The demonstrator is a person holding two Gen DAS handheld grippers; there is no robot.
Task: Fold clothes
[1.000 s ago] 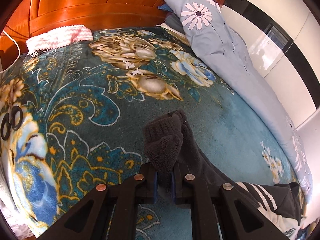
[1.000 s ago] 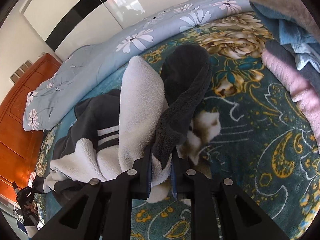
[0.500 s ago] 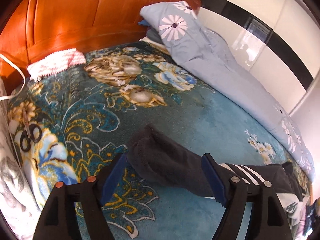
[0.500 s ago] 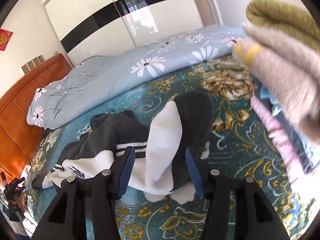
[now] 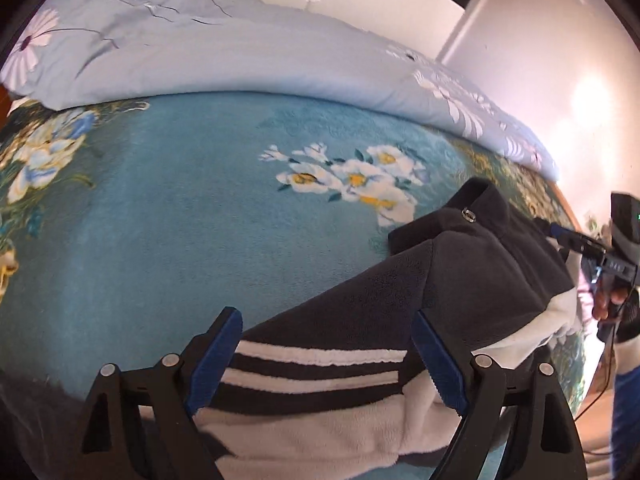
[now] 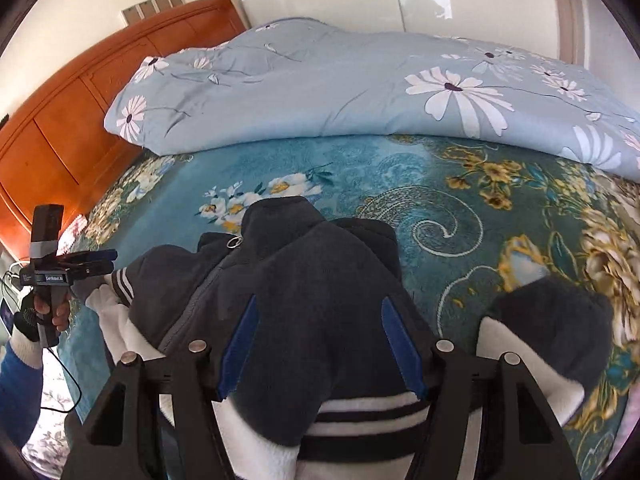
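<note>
A dark grey fleece jacket (image 5: 460, 288) with white stripes and white lining lies bunched on the teal floral blanket (image 5: 160, 200). My left gripper (image 5: 326, 356) is open, its blue pads straddling a striped sleeve without holding it. In the right wrist view my right gripper (image 6: 320, 344) is also open, hovering just above the jacket's body (image 6: 304, 280), with the zipper ring (image 6: 234, 242) ahead of it. A loose sleeve (image 6: 552, 320) lies to the right. Each view shows the other gripper in a gloved hand: the left gripper (image 6: 108, 261) and the right gripper (image 5: 560, 234).
A light blue duvet with white daisies (image 6: 360, 84) runs along the far side of the bed. An orange wooden headboard (image 6: 80, 100) stands at the left. The teal blanket (image 6: 460, 184) shows between jacket and duvet. A cable hangs from the left hand.
Both grippers, shut on sleeve ends a second ago, have let go and opened. They have since swung in over the jacket, now facing the duvet.
</note>
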